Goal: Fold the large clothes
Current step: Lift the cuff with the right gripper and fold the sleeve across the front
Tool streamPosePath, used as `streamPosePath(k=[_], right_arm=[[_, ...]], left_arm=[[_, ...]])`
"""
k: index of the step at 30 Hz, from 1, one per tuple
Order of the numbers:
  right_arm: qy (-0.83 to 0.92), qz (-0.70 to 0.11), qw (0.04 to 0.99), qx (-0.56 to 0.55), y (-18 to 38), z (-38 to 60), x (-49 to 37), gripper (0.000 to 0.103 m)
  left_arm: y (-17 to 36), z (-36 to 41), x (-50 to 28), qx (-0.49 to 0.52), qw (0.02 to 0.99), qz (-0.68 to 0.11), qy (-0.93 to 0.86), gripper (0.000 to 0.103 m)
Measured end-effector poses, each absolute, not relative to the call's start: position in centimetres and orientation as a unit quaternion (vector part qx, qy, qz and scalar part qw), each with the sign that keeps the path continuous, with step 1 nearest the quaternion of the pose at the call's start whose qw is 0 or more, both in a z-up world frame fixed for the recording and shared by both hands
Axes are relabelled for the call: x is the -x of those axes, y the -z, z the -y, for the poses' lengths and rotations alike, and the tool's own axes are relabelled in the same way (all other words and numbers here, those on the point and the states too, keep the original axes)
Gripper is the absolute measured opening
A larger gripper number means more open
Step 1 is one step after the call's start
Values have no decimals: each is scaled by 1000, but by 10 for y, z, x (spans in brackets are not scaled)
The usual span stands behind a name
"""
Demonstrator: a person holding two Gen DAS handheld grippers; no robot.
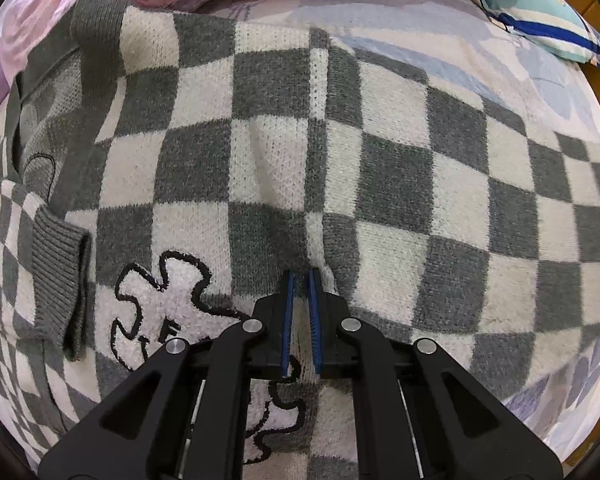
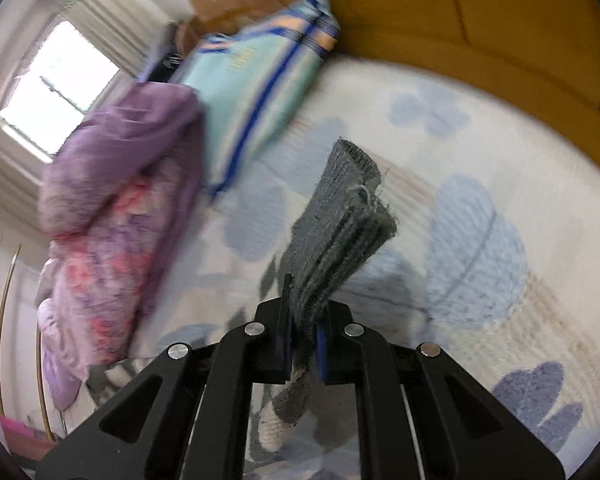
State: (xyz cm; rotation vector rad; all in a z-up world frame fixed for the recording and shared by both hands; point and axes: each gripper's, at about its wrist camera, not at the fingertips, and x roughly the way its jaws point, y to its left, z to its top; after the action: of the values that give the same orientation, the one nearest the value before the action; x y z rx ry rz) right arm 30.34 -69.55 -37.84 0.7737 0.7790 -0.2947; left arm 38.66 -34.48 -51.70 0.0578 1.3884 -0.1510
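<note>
A grey-and-white checked knit sweater (image 1: 400, 184) lies spread on the bed and fills the left wrist view. It bears a fuzzy white patch with a black outline (image 1: 168, 300), and one sleeve with a grey ribbed cuff (image 1: 60, 276) is folded in at the left. My left gripper (image 1: 301, 274) points down onto the sweater's middle ridge, its blue pads nearly together with knit between them. In the blurred right wrist view my right gripper (image 2: 306, 292) is shut on a bunched grey ribbed cuff (image 2: 340, 220), lifted above the sheet, with checked sleeve hanging below.
A bed sheet (image 2: 480, 220) with blue flower prints lies beneath. A purple and pink floral quilt (image 2: 120, 184) is heaped at the far side, beside a teal striped pillow (image 2: 260, 92). A wooden headboard (image 2: 480, 20) bounds the bed, and a window (image 2: 56, 84) is behind.
</note>
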Motion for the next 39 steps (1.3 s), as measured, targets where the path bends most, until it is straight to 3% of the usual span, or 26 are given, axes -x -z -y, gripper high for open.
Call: streamPosePath(k=[11, 20, 30, 39], right_arm=[[26, -305, 904, -297, 252, 581, -326, 8], [-12, -310, 922, -233, 211, 455, -346, 8], [-51, -350, 903, -243, 238, 312, -372, 8], [-78, -431, 868, -234, 315, 184, -395, 8]], left_arm=[[525, 322, -386, -10, 769, -632, 94, 7], [503, 296, -392, -9, 742, -659, 122, 7], [409, 135, -390, 1, 769, -633, 86, 7], [353, -26, -398, 17, 796, -605, -6, 7]])
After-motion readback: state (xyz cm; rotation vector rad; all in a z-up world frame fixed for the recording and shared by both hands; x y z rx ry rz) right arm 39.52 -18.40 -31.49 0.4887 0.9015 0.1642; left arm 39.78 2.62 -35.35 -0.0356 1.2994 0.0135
